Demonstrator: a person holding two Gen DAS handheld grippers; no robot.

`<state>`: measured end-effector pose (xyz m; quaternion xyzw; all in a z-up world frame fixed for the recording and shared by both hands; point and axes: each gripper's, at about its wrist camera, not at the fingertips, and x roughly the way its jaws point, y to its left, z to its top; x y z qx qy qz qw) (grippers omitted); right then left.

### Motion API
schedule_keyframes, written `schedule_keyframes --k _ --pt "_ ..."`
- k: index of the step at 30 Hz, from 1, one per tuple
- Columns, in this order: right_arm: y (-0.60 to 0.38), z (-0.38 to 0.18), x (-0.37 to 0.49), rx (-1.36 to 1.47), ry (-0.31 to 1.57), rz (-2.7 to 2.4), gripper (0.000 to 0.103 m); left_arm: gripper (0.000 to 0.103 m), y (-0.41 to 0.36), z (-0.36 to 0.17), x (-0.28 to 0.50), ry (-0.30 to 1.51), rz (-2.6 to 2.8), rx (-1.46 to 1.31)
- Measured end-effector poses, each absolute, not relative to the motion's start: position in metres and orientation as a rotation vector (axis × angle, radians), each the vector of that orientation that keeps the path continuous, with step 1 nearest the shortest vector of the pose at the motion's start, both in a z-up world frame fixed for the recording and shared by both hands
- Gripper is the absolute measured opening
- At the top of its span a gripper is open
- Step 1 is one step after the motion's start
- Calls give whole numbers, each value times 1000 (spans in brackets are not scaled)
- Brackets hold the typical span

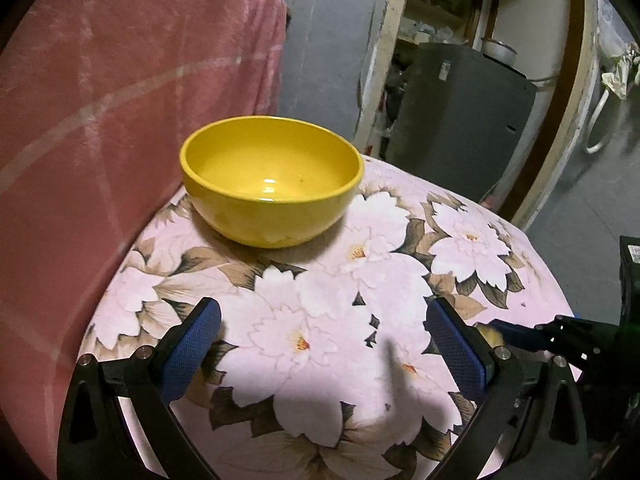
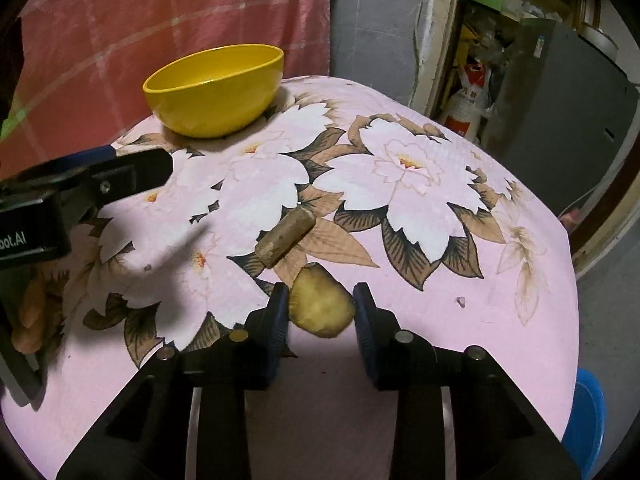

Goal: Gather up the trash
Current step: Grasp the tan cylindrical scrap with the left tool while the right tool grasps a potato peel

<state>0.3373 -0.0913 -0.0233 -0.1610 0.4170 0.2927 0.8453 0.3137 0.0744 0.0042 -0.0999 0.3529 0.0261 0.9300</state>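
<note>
**Closing on the peel, bowl waiting at the far side**

Left wrist view: my left gripper [image 1: 322, 344] hangs released over the pink flower-printed cloth [image 1: 400, 280] that covers the table, its 2 blue-padded fingers [image 1: 192, 344] wide apart with nothing between them but fabric. It tilts down toward the cloth, aimed at the glossy yellow ceramic bowl [image 1: 272, 180], which stands upright and empty at the far left, close to a hanging pink checked blanket [image 1: 120, 100]. I judge the bowl sits there as the place for the scraps, so I keep this hand free and near it. At the right edge my right gripper [image 1: 516, 332] shows from the side, with a sliver of something yellowish just beside its tip.

Right wrist view: my right gripper [image 2: 322, 312] points steeply down at the near edge of the cloth [image 2: 500, 300]. Between its blue pads [image 2: 280, 312] lies the flat yellowish-brown piece of peel [image 2: 322, 306]. The left pad touches its edge and the right pad looks to be at its other edge, so I take this as a grip just formed, still light; I cannot tell how firmly. The peel rests on the cloth. Just beyond it, apart from it, lies a short brown cork-like cylinder [image 2: 286, 236], untouched. The bowl [image 2: 216, 88] is far off to the left, and my left gripper [image 2: 132, 172] reaches in from the left.
</note>
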Motion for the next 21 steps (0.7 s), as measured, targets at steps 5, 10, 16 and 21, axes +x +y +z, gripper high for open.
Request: schedule_keyframes --k 5,10,16,21 --pt "-104 -20 340 -352 855 568 30 100 65 5 318 752 -3 -192" --pt "-128 -16 349 -297 843 529 30 98 47 2 327 785 -62 -187" --pt "-148 -12 356 -243 830 508 30 82 17 -4 339 838 -127 -102" --pt "-157 -11 354 -231 821 510 30 62 -3 -11 350 882 -175 -35"
